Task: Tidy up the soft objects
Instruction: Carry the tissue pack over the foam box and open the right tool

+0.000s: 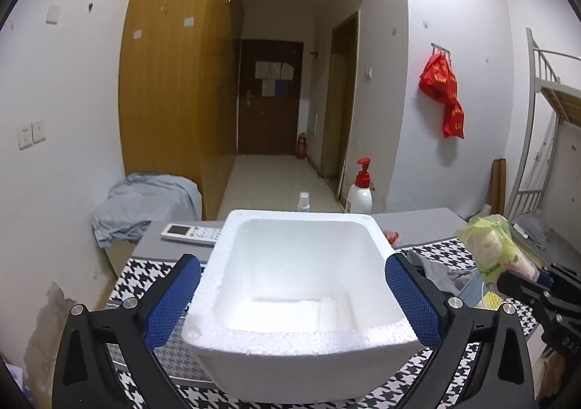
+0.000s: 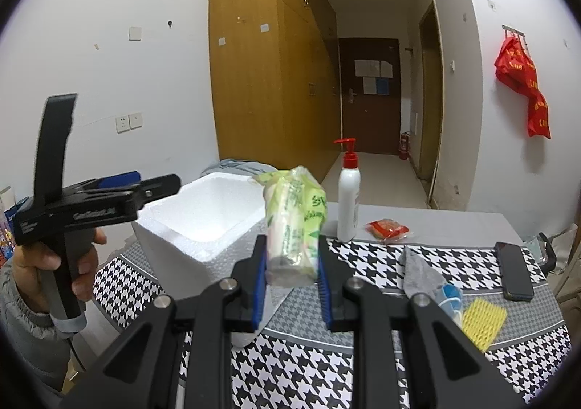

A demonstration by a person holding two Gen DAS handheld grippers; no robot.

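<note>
At six o'clock in the right wrist view, right gripper [image 2: 292,285] narrowed, blue fingers [image 2: 257,294] clamped on the lower end of a green-printed tissue pack [image 2: 294,224], held upright above the houndstooth worktop [image 2: 297,365]. At four o'clock on the cloth, a yellow mesh sleeve [image 2: 483,320], touching a blue-and-white item too small to name, with a grey sock [image 2: 421,274] just beyond and a dark phone [image 2: 514,271] at three o'clock. At nine o'clock, a hand [image 2: 58,264] gripping the handle of the left gripper [image 2: 159,187]. In the left wrist view, left gripper [image 1: 292,300] spread at its widest, blue fingers [image 1: 170,303] straddling a white foam box [image 1: 297,300] at six o'clock, nothing gripped; contact with the box walls unclear. Beyond the box, a remote control [image 1: 190,234] at ten o'clock, a white pump bottle [image 2: 348,202] with red top and a red snack packet [image 2: 386,229] toward one o'clock.
</note>
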